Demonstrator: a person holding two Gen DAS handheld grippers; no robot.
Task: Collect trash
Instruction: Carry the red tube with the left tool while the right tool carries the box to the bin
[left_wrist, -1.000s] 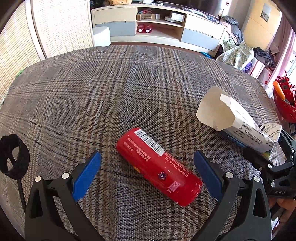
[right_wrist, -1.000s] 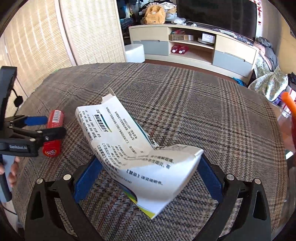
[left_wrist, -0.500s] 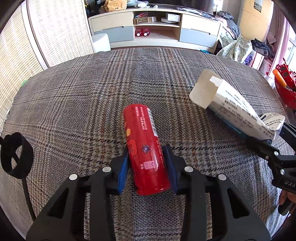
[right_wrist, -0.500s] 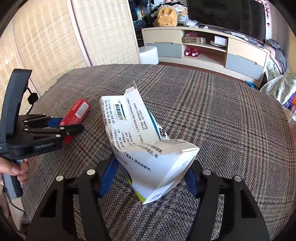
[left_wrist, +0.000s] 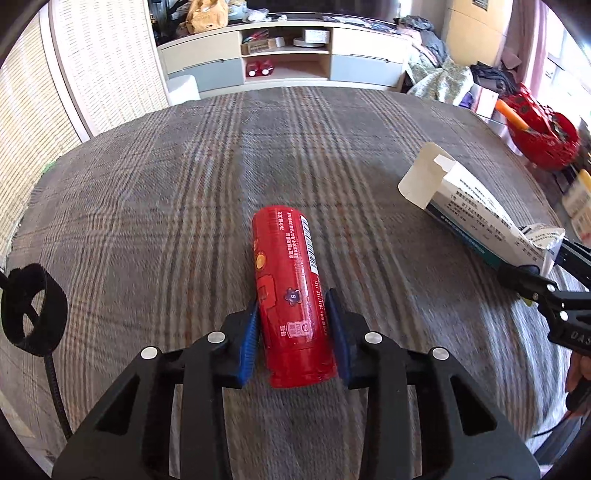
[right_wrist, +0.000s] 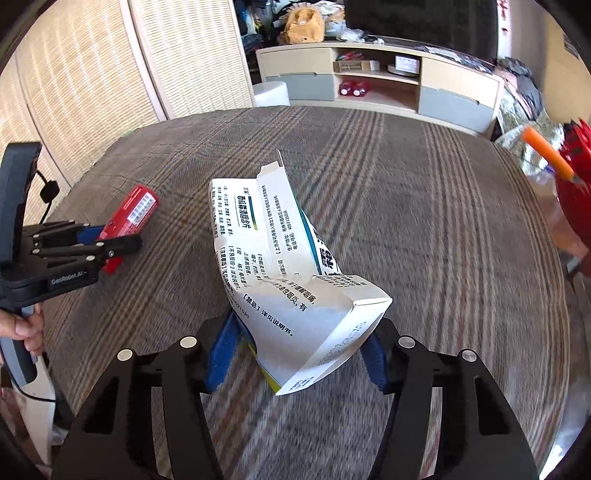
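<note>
My left gripper is shut on a red can, its blue pads pressed on the can's near end, over the plaid-covered table. The can and left gripper also show at the left of the right wrist view. My right gripper is shut on a crumpled white medicine box with an open end flap, held above the cloth. That box and the right gripper show at the right of the left wrist view.
A red bin with an orange-handled tool stands off the table's right edge. A low TV cabinet and a white stool lie beyond the far edge. Woven screens stand on the left.
Both grippers closed from open: left onto the red can, which turned to point away from me, right onto the box. Both objects now look lifted and the view is motion-blurred.
</note>
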